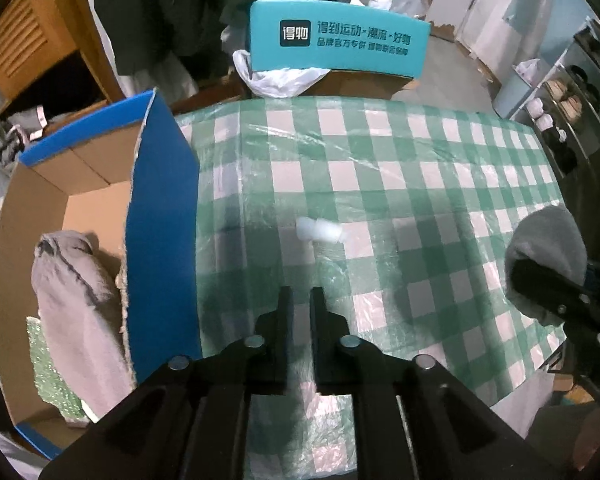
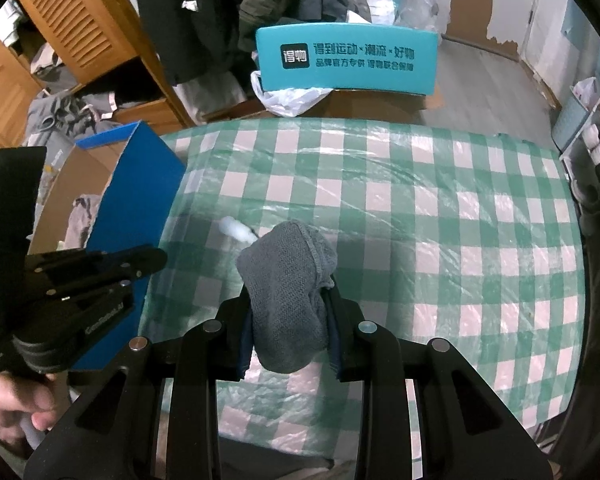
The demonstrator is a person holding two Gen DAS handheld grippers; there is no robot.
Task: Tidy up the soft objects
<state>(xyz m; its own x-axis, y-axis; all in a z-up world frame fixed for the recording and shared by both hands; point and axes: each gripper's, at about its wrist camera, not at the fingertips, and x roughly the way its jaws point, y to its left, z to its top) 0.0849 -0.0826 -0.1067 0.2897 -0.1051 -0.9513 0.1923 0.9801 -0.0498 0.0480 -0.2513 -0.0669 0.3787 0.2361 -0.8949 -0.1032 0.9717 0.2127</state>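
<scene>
- Carrying: your right gripper (image 2: 288, 312) has its fingers clamped on the grey sock (image 2: 286, 292).
- Your left gripper (image 1: 300, 300) is nearly closed, empty.
- Next, swing the sock over the cardboard box (image 1: 100, 184).

The left gripper (image 1: 301, 300) hangs over the green checked tablecloth (image 1: 400, 168), jaws a narrow gap apart, empty. A white roll (image 1: 319, 231) lies at twelve o'clock; a blue cardboard box (image 1: 160, 216) holding grey cloth (image 1: 76, 304) sits at nine; a grey sock (image 1: 548, 248) at three.

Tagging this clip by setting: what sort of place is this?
Likely a cluttered home room: coats hang by a wooden louvred cabinet, and the table wears a green checked tablecloth.
</scene>
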